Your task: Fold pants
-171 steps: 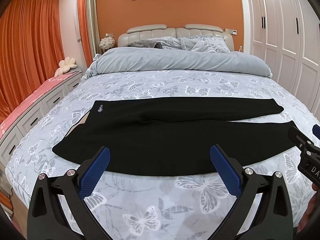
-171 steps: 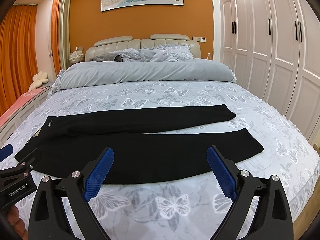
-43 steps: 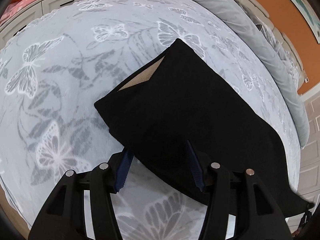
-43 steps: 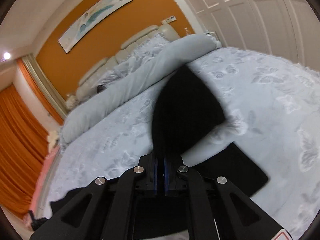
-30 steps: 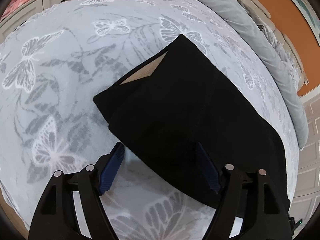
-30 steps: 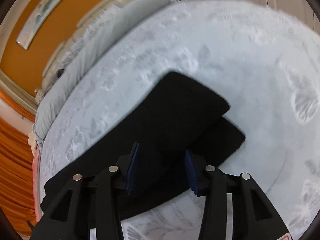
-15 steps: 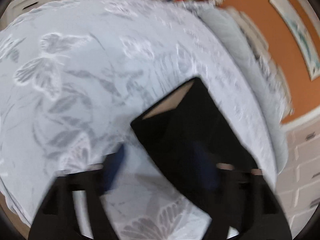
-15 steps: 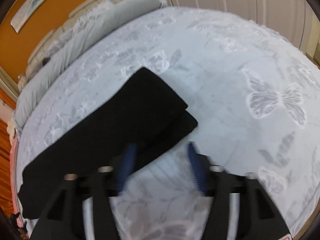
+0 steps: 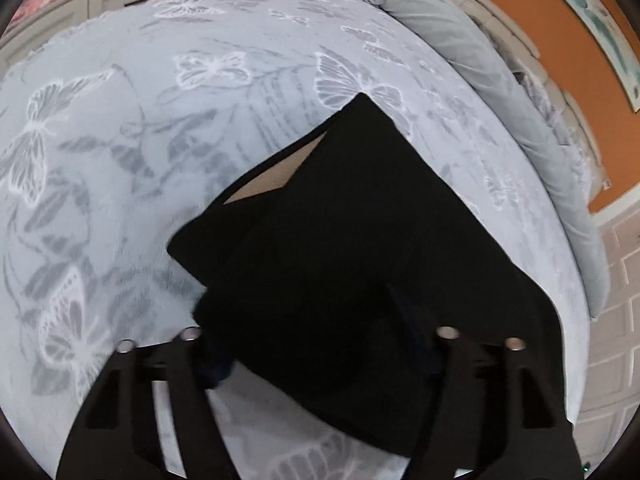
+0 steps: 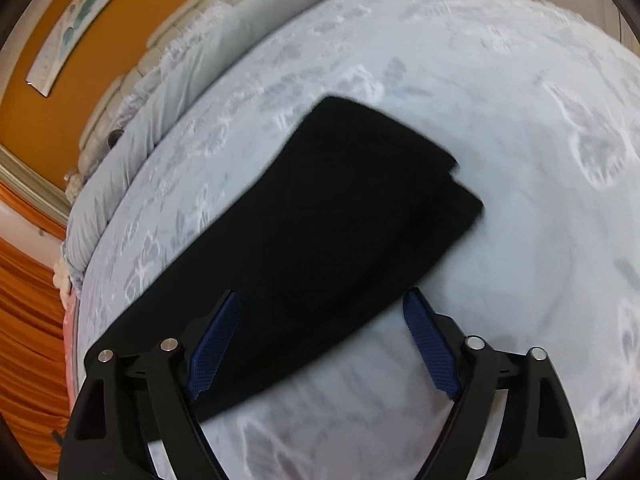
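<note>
pants point(image 9: 360, 248) lie folded lengthwise near our bed point(image 9: 120, 160) edge | left hand-held gripper point(image 9: 312, 344) closing over waist hem | right hand-held gripper point(image 10: 320, 344) released astride cuffs, bare bedspread beyond

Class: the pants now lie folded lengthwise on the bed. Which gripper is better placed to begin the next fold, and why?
Probably the left gripper: its jaws are closing with the waist end of the pants between them. The right gripper stands open at the leg end, its jaws straddling only the near edge without pressing it.
</note>
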A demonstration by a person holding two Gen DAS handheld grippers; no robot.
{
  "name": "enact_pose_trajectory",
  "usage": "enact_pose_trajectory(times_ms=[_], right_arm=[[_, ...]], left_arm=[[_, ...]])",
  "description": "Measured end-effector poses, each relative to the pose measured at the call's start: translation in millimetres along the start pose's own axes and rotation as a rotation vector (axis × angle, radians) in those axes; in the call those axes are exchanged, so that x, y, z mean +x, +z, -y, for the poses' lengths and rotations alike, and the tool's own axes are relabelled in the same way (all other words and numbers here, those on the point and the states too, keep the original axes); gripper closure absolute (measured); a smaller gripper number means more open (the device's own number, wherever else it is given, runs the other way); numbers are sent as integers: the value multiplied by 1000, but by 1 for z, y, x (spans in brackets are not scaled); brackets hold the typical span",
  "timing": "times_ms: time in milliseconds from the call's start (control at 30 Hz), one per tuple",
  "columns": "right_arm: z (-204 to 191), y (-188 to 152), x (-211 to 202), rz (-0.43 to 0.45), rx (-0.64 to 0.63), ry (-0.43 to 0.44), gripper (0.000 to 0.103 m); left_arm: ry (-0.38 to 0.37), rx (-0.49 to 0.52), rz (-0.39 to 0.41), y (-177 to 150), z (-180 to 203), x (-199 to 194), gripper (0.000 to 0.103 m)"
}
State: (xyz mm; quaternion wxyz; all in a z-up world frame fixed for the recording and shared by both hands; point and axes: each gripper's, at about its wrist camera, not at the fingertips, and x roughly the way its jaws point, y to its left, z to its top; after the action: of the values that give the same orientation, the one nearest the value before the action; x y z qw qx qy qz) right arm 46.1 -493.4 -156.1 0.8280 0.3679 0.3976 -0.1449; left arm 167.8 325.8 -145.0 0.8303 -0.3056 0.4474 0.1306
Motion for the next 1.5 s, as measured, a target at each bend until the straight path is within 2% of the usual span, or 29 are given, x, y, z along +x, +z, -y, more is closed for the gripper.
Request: enact_pose_trajectory(times_ms=[33,67,133,200,300,400,500,567,633,767,900,1000,1067,1133,1167,1233,1267,1300,1367,1400,1500], right_arm=[[-2,4,5,7,-9,-7,80],[0,7,9,-8,8,12,91],[3,10,4,6,51,44,93],[-12,16,-23,52,7,93,93],[-22,12,-69,78,-16,186,94],[-13,-3,-95,47,-17,210,94],[9,-24,-92,-23,-26,157,93],[25,-28,-74,-78,-3,111,93],[25,-23,-72,-54,-22,110,93],[-18,-2,-108,96,-116,173,94],[-68,22,-151,193,-214,230,94],[-78,19,-167,205,-288,184,94],[-56,9,-155,151,-295,114,94],[-7,-6,-126,47,-209,67,94],[9,-11,-113,13,-187,43,94],[50,-29,-81,-67,-148,-59,94],[66,-35,-68,-109,-118,-52,94],[83,-38,-67,-99,-55,30,93],[97,-36,-75,-89,15,105,81],[100,-34,-81,-78,31,107,69],[107,-37,-102,-17,21,50,45]], left_arm=[[-11,-23,5,3,-1,-1,77],[-56,-45,-12,3,-5,-2,83],[-91,-93,-20,9,-10,-6,85],[-123,-89,-18,11,-13,-22,86],[-202,-64,-10,8,-12,-59,86],[-242,-25,-26,-7,-15,-88,86],[-198,21,-45,-26,-24,-98,86],[-160,6,-95,-30,-35,-84,86],[-165,-24,-100,-25,-41,-77,86],[-199,22,-12,-12,-18,-103,86],[-212,163,45,12,27,-153,86],[-193,232,90,15,33,-178,86],[-160,222,70,7,16,-175,85],[-139,173,-12,-3,-13,-154,85],[-113,144,-73,-12,-33,-134,85],[-37,101,-187,-33,-65,-89,85],[-19,82,-219,-42,-75,-74,85],[-35,60,-226,-49,-83,-66,83],[-62,37,-188,-48,-86,-78,77],[-50,27,-168,-46,-85,-87,72],[13,11,-79,-48,-80,-124,69]])
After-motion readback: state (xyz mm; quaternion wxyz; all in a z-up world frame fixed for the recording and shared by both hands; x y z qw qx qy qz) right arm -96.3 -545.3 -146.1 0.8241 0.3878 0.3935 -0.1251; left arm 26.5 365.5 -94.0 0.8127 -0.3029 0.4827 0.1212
